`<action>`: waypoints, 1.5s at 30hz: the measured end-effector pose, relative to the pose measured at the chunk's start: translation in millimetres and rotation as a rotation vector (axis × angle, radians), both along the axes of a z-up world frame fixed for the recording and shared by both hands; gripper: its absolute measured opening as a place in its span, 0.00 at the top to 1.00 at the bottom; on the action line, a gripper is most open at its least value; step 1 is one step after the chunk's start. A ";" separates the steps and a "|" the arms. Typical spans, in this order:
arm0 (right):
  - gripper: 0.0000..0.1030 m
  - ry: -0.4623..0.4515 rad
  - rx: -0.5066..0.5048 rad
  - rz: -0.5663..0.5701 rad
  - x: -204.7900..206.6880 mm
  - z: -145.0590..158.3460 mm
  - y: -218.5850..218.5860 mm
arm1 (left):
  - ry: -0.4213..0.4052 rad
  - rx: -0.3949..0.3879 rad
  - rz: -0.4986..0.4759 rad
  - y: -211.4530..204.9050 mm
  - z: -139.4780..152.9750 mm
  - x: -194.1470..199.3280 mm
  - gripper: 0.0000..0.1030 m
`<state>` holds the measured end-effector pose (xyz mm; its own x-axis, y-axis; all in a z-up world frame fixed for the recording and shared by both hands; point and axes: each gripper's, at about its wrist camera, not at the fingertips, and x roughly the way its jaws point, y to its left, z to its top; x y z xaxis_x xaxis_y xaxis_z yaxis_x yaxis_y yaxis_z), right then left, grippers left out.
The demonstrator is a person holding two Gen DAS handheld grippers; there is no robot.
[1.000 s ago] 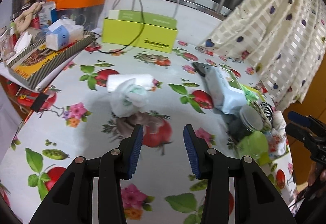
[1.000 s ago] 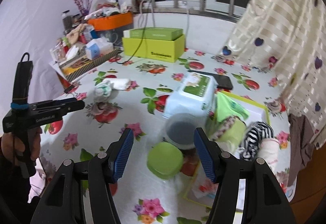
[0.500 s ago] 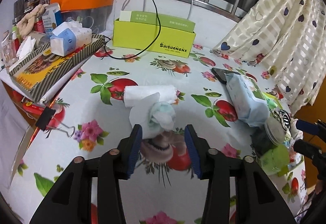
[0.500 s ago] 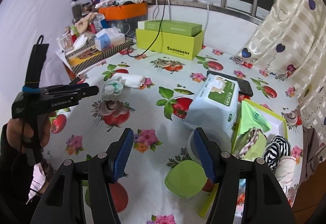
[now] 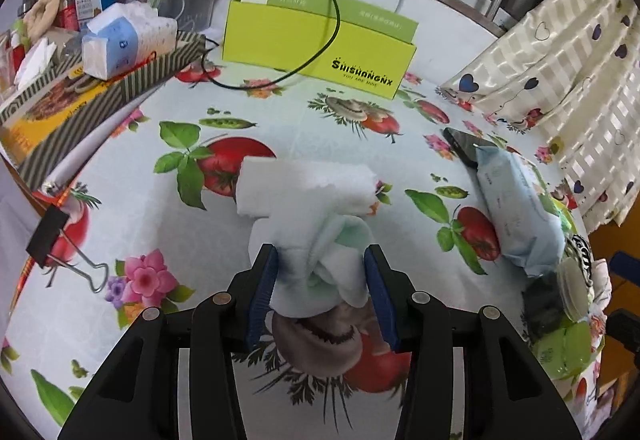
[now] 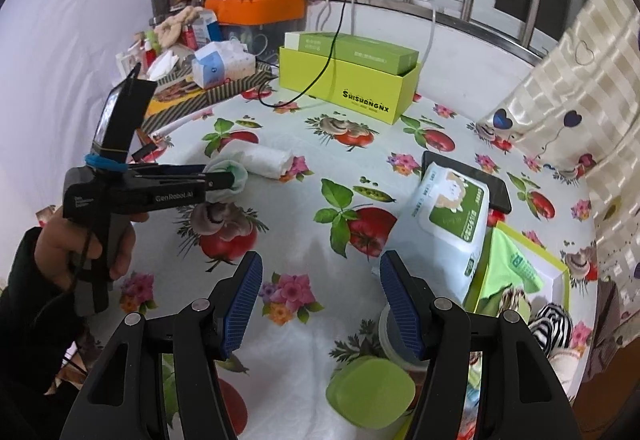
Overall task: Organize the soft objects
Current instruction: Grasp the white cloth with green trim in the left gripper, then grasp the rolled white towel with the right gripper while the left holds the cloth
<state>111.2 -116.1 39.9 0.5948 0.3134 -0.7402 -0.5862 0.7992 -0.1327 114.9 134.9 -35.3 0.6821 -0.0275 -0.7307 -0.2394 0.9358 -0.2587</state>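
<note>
left wrist view: the left hand-held gripper (image 5: pixel 320 296) stands spread, its jaws having just been opening, straddling the small white-and-green cloth bundle (image 5: pixel 324 260) on the bench (image 5: pixel 132 208); no pinch yet. right hand-held gripper (image 6: pixel 322 304) is spread and empty. judged early: white roll (image 5: pixel 304 184) touching behind, also unsorted. open bench on both sides.

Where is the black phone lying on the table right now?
The black phone lies on the flowered tablecloth toward the right of both views, near the curtain, its near end tucked under the wet wipes pack.
</note>
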 end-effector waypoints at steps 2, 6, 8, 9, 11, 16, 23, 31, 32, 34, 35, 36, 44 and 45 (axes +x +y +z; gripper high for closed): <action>0.40 -0.002 -0.017 0.013 4.8 0.7 5.4 | -0.008 0.005 -0.004 -0.4 -1.1 0.3 0.55; 0.40 -0.004 -0.047 0.045 16.3 1.4 18.0 | -0.018 0.018 -0.004 0.1 -2.0 -2.9 0.62; 0.40 0.004 -0.057 0.067 22.8 1.2 24.9 | -0.021 0.017 -0.004 1.3 -1.8 -4.7 0.66; 0.40 0.010 -0.063 0.079 27.1 0.8 29.2 | -0.022 0.014 -0.001 2.6 -1.3 -6.7 0.68; 0.40 0.021 -0.074 0.101 35.9 0.1 36.6 | -0.029 0.012 0.005 5.0 0.2 -12.4 0.69; 0.40 0.061 -0.094 0.186 62.5 -1.5 63.6 | -0.047 0.007 0.024 12.5 5.2 -28.3 0.69; 0.40 0.124 -0.166 0.330 103.6 -21.4 117.8 | -0.051 0.013 0.058 24.1 9.4 -39.9 0.69; 0.40 0.141 -0.315 0.461 123.3 -57.7 167.2 | -0.043 -0.002 0.091 38.5 5.6 -43.7 0.69; 0.40 0.148 -0.320 0.473 126.1 -60.7 171.6 | -0.042 -0.004 0.092 39.2 5.0 -43.8 0.69; 0.40 0.165 -0.334 0.488 133.6 -68.6 181.1 | -0.039 -0.011 0.094 41.7 3.3 -43.4 0.69; 0.40 0.174 -0.341 0.493 137.0 -72.8 184.9 | -0.038 -0.013 0.096 42.3 2.9 -43.3 0.69; 0.40 0.185 -0.349 0.500 140.8 -77.7 188.9 | -0.036 -0.014 0.099 43.2 1.9 -43.4 0.69; 0.43 0.280 -0.357 0.481 162.1 -104.4 201.4 | -0.032 -0.022 0.098 44.5 -0.9 -41.5 0.69; 0.48 0.289 -0.349 0.472 163.0 -105.2 200.7 | -0.032 -0.024 0.098 44.7 -1.0 -41.3 0.69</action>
